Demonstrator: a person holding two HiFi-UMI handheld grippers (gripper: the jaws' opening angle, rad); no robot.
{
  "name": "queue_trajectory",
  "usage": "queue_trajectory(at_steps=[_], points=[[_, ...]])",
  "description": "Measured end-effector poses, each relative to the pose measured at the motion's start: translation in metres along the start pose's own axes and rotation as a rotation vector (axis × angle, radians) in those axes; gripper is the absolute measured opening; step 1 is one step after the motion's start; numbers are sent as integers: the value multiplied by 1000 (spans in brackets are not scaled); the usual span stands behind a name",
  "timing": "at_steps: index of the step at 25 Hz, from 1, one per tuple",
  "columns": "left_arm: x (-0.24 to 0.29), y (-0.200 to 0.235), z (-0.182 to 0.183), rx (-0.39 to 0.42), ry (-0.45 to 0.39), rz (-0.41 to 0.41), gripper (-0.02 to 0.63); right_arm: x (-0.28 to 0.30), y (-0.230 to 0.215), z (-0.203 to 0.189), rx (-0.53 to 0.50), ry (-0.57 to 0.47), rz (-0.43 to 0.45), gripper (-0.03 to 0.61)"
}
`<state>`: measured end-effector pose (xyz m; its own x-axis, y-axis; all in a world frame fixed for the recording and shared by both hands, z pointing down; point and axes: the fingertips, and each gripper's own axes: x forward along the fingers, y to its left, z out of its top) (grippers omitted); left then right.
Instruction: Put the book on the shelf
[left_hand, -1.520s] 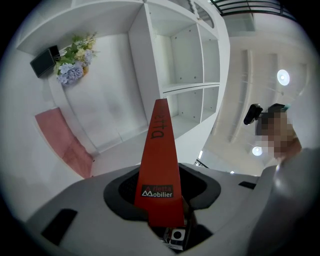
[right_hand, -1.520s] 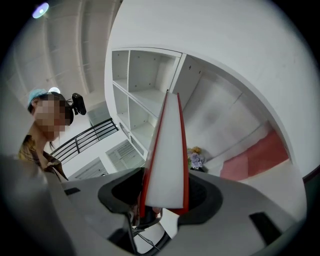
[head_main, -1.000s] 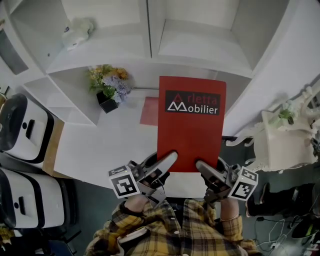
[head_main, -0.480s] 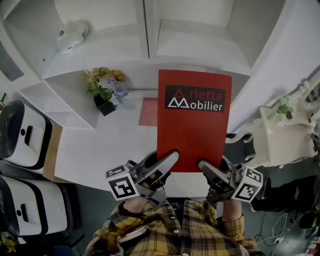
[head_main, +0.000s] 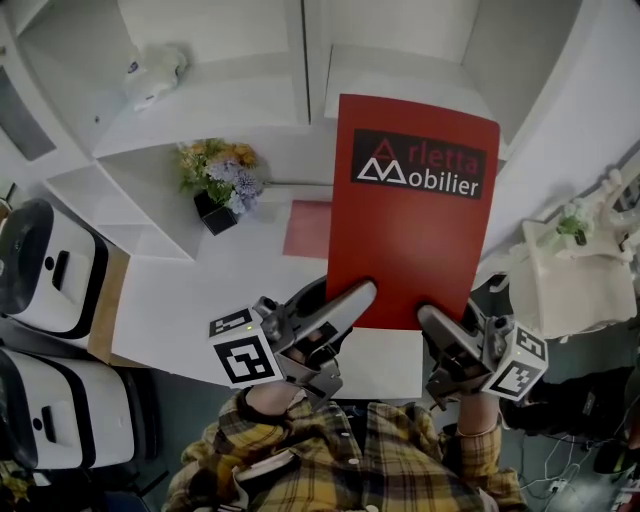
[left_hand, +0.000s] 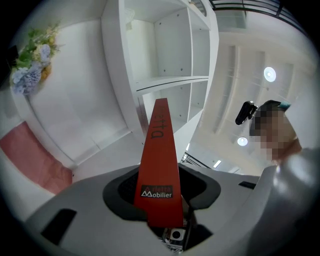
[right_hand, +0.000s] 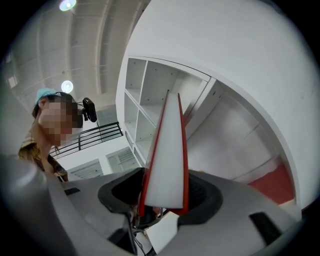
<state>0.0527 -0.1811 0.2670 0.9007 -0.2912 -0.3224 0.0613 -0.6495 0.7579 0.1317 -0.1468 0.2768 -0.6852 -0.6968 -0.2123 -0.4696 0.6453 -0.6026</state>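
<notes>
Starting with the head view: red book (head_main: 415, 210) held flat, cover up, white "Mobilier" lettering legible. It hangs in front of the white shelf (head_main: 230, 100), its far edge over the shelf's lower right compartment and not yet inside. It is clear of the white table (head_main: 200, 300) at the shelf's foot. Left gripper (head_main: 352, 298) grasps the book's near edge at the left corner, and right gripper (head_main: 438, 325) grasps the same edge at the right corner. On each, one finger lies on the cover, with the other presumably beneath and hidden. A flower pot (head_main: 215, 180) stands on the table against the shelf, left of the book, with a pink mat (head_main: 305, 228) beside it.

Left gripper view: book seen spine-on, a red wedge running from between the fingers (left_hand: 75, 215) toward the shelf's uprights. Both pads are clenched on the spine corner, which sits deep in the throat of the gripper.

Right gripper view: book seen from its fore-edge, white pages between two red covers. The fingers are closed on that corner, pads touching both covers, and the shelf's open compartments stand beyond the book's far end.
</notes>
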Motion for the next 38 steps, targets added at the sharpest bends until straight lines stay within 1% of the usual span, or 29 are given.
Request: queue_trajectory(at_steps=[4,7,14,16,19,22,27,29,31,34,36,38], points=[[21,-6,20,39,1,-14,181,9,-3,27,-19,-17,12,215],[36,-5,34,37,-11,-22,181,16,-8,45,-30,-33,7,216],[37,-6,38,25,-19,-45,181,18,-9,46,-26,-63,10,218],[44,-5,44,20,-21,-46,179,21,-12,54,-19,-74,14,218],[64,-3,60,27,-17,-35,179,27,-20,76,9,-93,24,218],[78,1,69,11,-3,-21,181,31,-27,91,5,-108,20,218],[85,9,73,-40,5,1,185,32,-32,100,26,-148,5,219],[89,11,72,-23,26,21,204,32,-35,106,26,-165,-1,221],[92,11,73,11,41,33,225,34,-38,111,32,-184,-2,222],[92,4,82,64,42,3,299,39,-42,115,101,-229,3,218],[90,0,86,106,47,-19,327,44,-44,117,143,-258,4,214],[88,-4,81,167,68,-22,339,43,-44,119,174,-285,7,210]])
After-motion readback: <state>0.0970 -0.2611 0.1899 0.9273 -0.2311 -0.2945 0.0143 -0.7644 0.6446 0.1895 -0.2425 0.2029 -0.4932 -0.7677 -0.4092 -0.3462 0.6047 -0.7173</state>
